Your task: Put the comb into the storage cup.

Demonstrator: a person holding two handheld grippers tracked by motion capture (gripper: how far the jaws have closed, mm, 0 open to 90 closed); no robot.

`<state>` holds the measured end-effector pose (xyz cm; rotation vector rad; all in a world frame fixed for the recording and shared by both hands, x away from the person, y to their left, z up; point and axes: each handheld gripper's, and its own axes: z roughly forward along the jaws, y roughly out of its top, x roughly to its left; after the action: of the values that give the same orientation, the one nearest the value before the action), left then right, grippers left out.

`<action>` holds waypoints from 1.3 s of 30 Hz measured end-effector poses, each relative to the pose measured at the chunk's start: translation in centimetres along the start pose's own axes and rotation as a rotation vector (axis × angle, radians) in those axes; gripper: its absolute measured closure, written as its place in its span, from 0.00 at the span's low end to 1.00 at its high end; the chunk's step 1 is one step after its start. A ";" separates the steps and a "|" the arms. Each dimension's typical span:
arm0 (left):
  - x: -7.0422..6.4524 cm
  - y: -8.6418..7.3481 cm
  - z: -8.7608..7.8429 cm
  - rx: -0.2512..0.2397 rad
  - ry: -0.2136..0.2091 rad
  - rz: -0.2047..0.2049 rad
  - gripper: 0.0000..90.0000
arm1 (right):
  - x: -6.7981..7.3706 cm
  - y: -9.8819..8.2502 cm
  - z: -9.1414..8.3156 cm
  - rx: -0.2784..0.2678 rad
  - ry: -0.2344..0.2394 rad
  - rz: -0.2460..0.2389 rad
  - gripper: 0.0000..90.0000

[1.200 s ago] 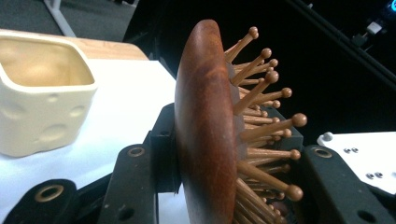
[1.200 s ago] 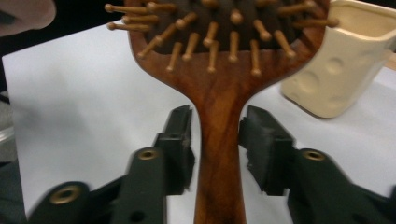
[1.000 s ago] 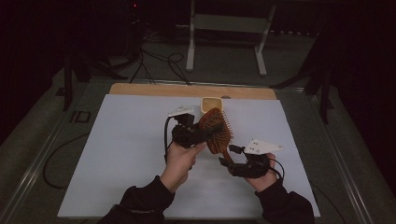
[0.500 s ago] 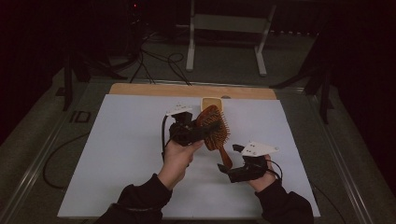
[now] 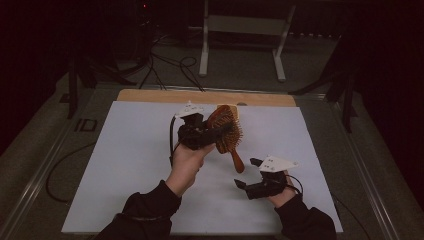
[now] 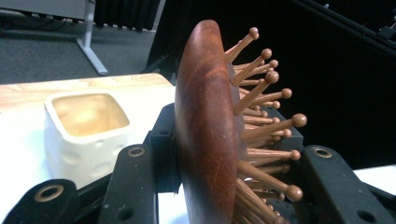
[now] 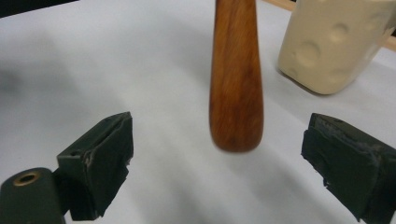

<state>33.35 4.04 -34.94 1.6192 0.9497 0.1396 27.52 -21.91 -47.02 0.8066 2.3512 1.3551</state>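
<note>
High view: the left tongs (image 5: 212, 132) clamp the wooden hairbrush (image 5: 226, 131) head above the table (image 5: 125, 165) centre; the right tongs (image 5: 246, 172) have just opened, letting go of the handle.

Left gripper view: bristles (image 6: 261, 130) sit between the jaws.

Right gripper view: the handle (image 7: 236, 79) hangs free between wide pads (image 7: 105, 163), so the handover looks done.

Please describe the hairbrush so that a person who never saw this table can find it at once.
Above the middle of the white table sheet, the left gripper is shut on a reddish-brown wooden paddle hairbrush. Its ball-tipped wooden pins and downward-hanging handle distinguish it from the cream dimpled square cup behind.
</note>
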 end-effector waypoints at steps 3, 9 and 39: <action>0.5 0.8 -0.3 -0.010 0.016 0.004 0.64 | 0.0 -0.1 -0.5 -0.016 -0.011 -0.001 0.10; 1.3 2.2 -0.9 -0.039 0.051 0.004 0.64 | -0.3 -0.6 -1.4 -0.029 -0.033 0.001 0.10; 4.5 9.1 1.6 -0.118 0.173 0.023 0.64 | -0.6 -1.8 -2.4 -0.055 -0.033 -0.012 0.10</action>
<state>41.74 5.96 -29.35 1.5269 1.0347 0.3504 26.20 -24.68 -47.31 0.7914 2.2799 1.3851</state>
